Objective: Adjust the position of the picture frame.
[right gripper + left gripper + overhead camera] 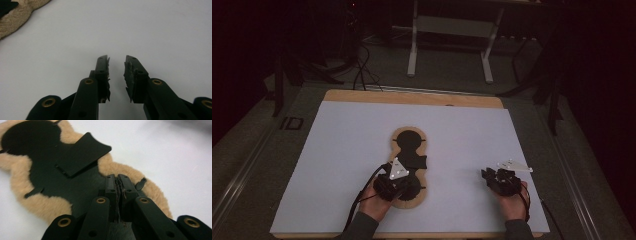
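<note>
Tongs (117,178) closed over unlabelled black, fleece-edged pad (50,170)

Tan fleece pad (408,165) with black peanut-shaped face — flat, mid-table, black flap (82,153) slightly raised

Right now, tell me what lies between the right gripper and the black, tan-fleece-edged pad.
Bare white table sheet only, per the high view, between right gripper and pad.

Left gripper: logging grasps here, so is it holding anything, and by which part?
Nothing: the left gripper is shut on itself above the fleece pad.
</note>
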Motion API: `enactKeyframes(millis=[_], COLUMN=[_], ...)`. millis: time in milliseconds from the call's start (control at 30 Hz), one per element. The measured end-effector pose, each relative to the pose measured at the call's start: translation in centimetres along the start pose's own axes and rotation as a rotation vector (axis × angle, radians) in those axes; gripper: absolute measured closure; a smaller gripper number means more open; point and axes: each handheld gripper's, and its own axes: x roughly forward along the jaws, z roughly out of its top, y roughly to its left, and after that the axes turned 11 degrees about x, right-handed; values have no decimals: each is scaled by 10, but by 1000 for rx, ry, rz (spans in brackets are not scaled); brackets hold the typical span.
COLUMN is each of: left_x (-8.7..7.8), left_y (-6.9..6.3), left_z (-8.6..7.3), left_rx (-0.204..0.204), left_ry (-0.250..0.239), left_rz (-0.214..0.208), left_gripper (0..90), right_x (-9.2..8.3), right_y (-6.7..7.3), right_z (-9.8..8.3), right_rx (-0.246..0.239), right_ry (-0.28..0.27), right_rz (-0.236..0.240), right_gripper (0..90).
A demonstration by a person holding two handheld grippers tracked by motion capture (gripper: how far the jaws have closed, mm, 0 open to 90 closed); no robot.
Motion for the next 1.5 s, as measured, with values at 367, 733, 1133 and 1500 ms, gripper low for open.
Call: enactKeyframes(millis=[367, 733, 1133, 1500], left_x=[23, 39, 56, 60], left_y=[-8, -12, -21, -22], left_z=[19, 29, 34, 35], left_rx=[28, 28, 30, 28], left_ry=[44, 54, 99, 114], left_rz=[-24, -31, -36, -44], left_gripper=[900, 900, 900, 900], right_x=[0, 0, 0, 0], right_y=[-1, -2, -2, -2], right_z=[0, -1, -1, -1], right_rx=[4, 5, 6, 6], right_ry=[-1, 0, 1, 5], right_rz=[3, 5, 5, 5], right_gripper=[718, 715, 715, 715])
